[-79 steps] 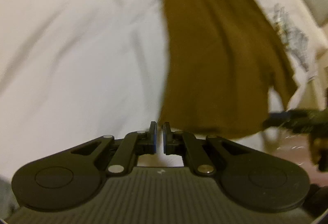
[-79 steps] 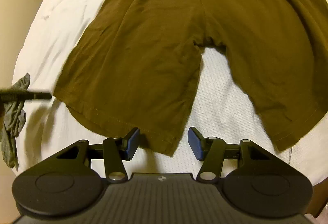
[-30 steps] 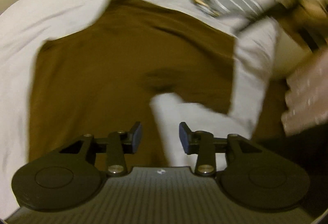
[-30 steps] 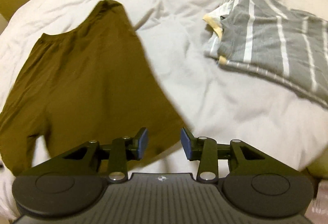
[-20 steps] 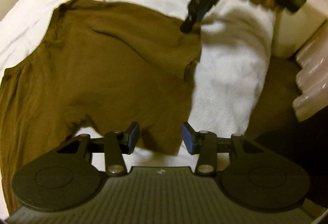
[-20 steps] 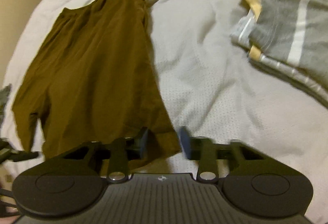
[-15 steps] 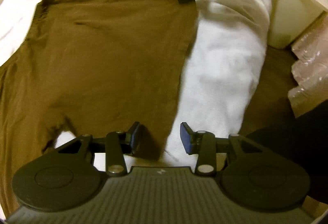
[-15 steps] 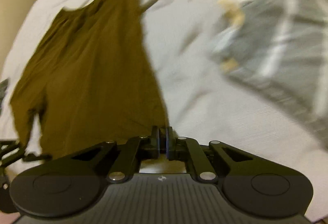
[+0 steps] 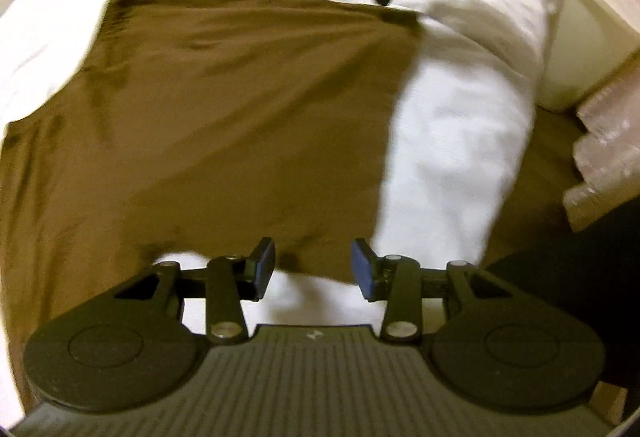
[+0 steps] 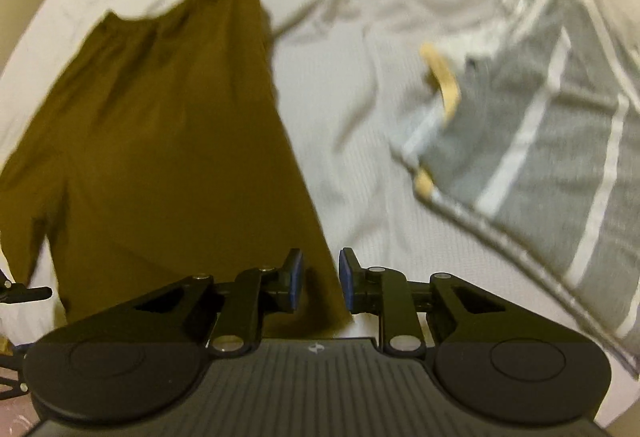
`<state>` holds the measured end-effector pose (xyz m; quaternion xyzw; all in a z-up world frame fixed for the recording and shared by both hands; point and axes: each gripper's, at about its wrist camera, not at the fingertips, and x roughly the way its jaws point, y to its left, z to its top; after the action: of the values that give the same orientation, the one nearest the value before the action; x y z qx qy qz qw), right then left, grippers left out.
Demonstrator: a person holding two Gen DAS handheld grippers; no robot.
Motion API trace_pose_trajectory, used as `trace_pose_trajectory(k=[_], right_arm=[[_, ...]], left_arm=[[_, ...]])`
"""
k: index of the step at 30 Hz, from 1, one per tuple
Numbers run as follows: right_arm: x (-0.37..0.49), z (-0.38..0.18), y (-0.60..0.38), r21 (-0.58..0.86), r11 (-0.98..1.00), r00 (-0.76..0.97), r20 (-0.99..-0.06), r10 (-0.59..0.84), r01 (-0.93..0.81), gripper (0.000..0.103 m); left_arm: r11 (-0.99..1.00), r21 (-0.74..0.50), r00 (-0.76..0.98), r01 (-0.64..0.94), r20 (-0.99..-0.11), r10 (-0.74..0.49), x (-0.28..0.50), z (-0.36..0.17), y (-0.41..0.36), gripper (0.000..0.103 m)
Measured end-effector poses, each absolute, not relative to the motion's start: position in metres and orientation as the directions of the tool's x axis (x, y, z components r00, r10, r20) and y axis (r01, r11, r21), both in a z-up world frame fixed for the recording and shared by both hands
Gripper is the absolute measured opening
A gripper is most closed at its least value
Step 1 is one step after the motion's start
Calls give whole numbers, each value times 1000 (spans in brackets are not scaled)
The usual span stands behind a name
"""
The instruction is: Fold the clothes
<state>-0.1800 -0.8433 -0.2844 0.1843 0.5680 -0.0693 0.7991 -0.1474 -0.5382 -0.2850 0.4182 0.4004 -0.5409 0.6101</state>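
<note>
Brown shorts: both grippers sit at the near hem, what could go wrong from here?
The right gripper stands open over the brown shorts corner, so a close may miss the hem or pinch the white bedding too. The left gripper straddles the hem edge; it could catch one layer only.

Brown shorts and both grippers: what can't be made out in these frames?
- Right gripper: whether it pinches the brown shorts; the hem runs under its body.
- Striped garment: motion blur, cut off at the right edge.
- Left gripper: the leg hem beneath it is blurred.
</note>
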Motion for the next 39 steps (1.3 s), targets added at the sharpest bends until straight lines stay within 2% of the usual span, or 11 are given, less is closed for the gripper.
trace_pose_trajectory(k=[7, 10, 13, 17, 19, 26, 36, 39], right_arm=[[-124, -280, -840, 265, 943, 379, -909, 174, 202, 31], [-112, -295, -834, 295, 930, 329, -920, 213, 221, 31], [-116, -299, -824, 266, 940, 290, -936, 200, 212, 31], [-131, -286, -814, 265, 938, 284, -938, 198, 224, 34], [-138, -276, -807, 268, 937, 292, -936, 198, 224, 40], [-150, -238, -782, 299, 930, 330, -918, 219, 215, 45], [-139, -179, -745, 286, 953, 419, -881, 219, 104, 64], [-134, -169, -735, 265, 961, 427, -880, 207, 81, 73]], left_arm=[[283, 157, 240, 946, -928, -286, -95, -276, -523, 39], [370, 172, 281, 913, -923, -264, -82, -270, -511, 40], [403, 189, 303, 895, -922, -241, -78, -263, -499, 40], [445, 204, 328, 872, -918, -223, -75, -250, -484, 41], [466, 210, 342, 859, -914, -220, -73, -241, -477, 42], [514, 245, 401, 822, -889, -219, -73, -208, -458, 45], [635, 241, 481, 734, -844, -236, -77, -166, -427, 60], [670, 223, 491, 708, -837, -241, -77, -159, -418, 61]])
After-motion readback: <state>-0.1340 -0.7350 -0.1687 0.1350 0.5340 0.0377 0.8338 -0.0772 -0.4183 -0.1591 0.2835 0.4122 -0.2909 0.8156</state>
